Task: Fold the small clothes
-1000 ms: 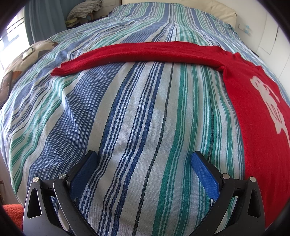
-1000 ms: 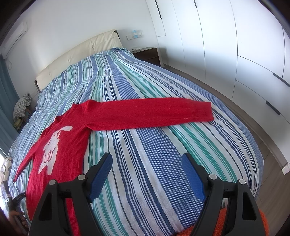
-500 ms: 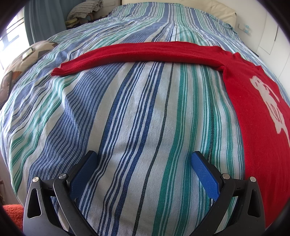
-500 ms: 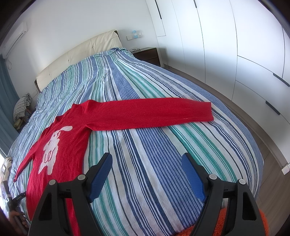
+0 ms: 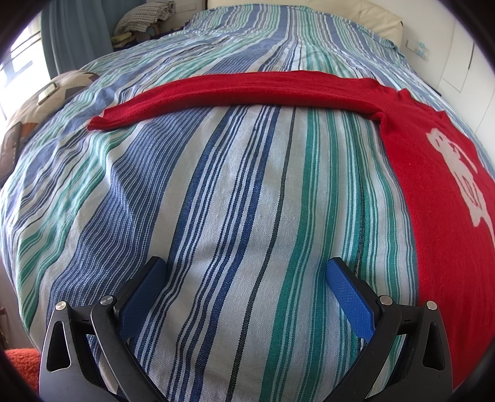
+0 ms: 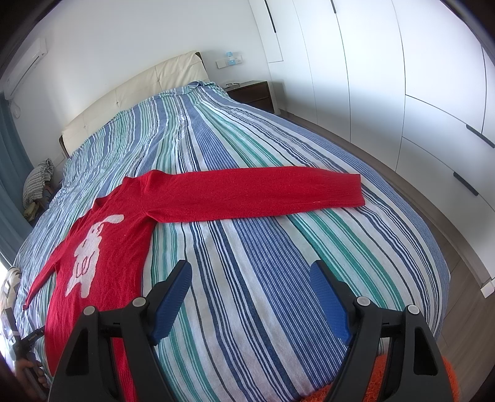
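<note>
A red sweater (image 6: 102,244) with a white rabbit figure lies flat on the striped bed (image 6: 247,278), both sleeves spread out sideways. In the right wrist view one sleeve (image 6: 253,193) stretches to the right across the bed, beyond my right gripper (image 6: 250,272), which hangs open over bare bedspread. In the left wrist view the other sleeve (image 5: 235,89) runs to the left, far ahead of my left gripper (image 5: 246,269), open as well, nothing between its blue pads. The sweater's body (image 5: 439,198) lies to the right of the left gripper.
White wardrobe doors (image 6: 402,77) line the right side of the bed. A dark nightstand (image 6: 252,92) stands by the cream headboard (image 6: 139,86). A patterned cushion (image 5: 40,102) lies at the bed's left edge. Folded cloth (image 5: 142,15) sits beyond it by the curtain.
</note>
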Action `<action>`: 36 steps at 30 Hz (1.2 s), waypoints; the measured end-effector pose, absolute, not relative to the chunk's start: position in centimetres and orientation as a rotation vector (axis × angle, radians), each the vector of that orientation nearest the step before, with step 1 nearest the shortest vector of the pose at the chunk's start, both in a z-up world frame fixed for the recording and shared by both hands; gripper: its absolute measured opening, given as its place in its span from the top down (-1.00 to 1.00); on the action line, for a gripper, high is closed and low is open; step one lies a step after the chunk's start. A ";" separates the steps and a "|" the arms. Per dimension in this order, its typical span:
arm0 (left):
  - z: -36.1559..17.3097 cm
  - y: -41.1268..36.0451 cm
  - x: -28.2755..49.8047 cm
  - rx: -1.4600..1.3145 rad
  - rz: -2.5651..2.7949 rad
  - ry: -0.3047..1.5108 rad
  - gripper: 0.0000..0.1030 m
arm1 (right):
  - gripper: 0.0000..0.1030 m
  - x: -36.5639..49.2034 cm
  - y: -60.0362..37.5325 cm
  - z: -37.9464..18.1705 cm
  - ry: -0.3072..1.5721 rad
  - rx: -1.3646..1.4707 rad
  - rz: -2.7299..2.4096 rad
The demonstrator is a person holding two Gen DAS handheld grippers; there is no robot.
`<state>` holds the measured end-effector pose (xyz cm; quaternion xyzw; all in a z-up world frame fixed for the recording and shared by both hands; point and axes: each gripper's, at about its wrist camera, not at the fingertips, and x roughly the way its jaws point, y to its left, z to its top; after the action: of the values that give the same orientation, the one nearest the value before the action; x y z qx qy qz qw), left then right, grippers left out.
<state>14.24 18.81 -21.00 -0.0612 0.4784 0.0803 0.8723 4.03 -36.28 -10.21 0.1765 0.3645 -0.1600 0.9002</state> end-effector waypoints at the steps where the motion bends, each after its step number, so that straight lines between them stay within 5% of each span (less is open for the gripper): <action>1: -21.0 18.7 14.3 -0.128 0.168 1.000 -0.99 | -0.52 4.0 -36.3 -10.2 0.754 0.365 -0.331; 24: -16.8 19.7 12.7 -0.233 0.160 0.924 -0.99 | -0.52 3.6 -36.3 -10.0 0.746 0.361 -0.332; 29: -13.5 13.7 10.0 -0.166 -0.068 0.879 -0.99 | -0.52 5.4 -30.6 -9.8 0.804 0.312 -0.044; 36: -19.9 4.5 8.4 0.168 -0.257 1.141 -0.99 | -0.52 9.1 -20.4 -15.9 1.108 0.331 0.293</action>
<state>8.43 4.48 -19.86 0.0791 0.5380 -0.1213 0.8304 9.08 -20.36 -15.86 0.1559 0.5216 0.1382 0.8273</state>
